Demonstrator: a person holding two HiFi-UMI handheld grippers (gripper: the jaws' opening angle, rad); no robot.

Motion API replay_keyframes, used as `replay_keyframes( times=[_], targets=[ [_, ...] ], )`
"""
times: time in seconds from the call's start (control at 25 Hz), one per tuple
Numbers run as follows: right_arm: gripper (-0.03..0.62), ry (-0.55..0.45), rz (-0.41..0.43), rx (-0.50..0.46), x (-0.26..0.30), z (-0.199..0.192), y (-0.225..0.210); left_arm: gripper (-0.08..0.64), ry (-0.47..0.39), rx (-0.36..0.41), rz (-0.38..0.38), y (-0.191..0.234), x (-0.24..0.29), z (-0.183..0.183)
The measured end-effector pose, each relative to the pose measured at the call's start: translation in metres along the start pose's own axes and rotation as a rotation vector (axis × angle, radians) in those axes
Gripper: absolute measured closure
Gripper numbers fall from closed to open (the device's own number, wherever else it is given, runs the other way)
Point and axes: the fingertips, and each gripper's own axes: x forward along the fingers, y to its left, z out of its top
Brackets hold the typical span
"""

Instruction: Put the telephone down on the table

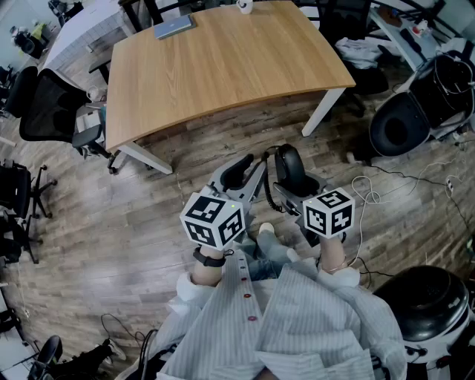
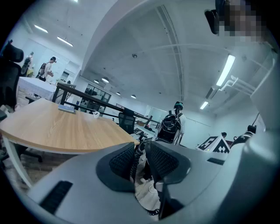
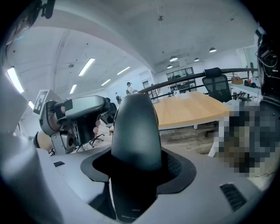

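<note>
A black telephone handset [image 1: 289, 165] stands upright between the jaws of my right gripper [image 1: 292, 178], which is shut on it over the wooden floor, short of the table. In the right gripper view the handset [image 3: 134, 131] fills the gap between the pads. Its black coiled cord [image 1: 267, 194] loops across to my left gripper [image 1: 239, 174]. There the cord [image 2: 132, 161] sits pinched between the nearly touching pads of the left gripper [image 2: 140, 159]. The wooden table [image 1: 223, 67] lies ahead of both grippers, and its near edge is a short way beyond them.
A grey laptop [image 1: 173, 27] and a white cup [image 1: 244, 7] sit at the table's far edge. Black office chairs [image 1: 44, 104] stand at the left. Round black gear [image 1: 401, 126] and floor cables [image 1: 367, 194] lie at the right. A person with a backpack [image 2: 172, 124] stands beyond the table.
</note>
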Motion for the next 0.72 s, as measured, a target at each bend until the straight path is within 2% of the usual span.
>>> replay_keyframes(
  times=[0.24,0.52,0.72],
  targets=[
    [0.296,-0.034,0.009,-0.009,-0.007,0.007,-0.006,0.439,-0.002,0.021,0.016,-0.005,0.008,-0.004],
    [0.296,-0.056,0.017,-0.016,-0.010,0.021,-0.010,0.532,0.006,0.058,0.085,0.005,0.010,-0.001],
    [0.296,-0.071,0.032,-0.026,-0.010,0.032,-0.017,0.551,0.021,0.065,0.097,0.005,0.021,-0.001]
  ],
)
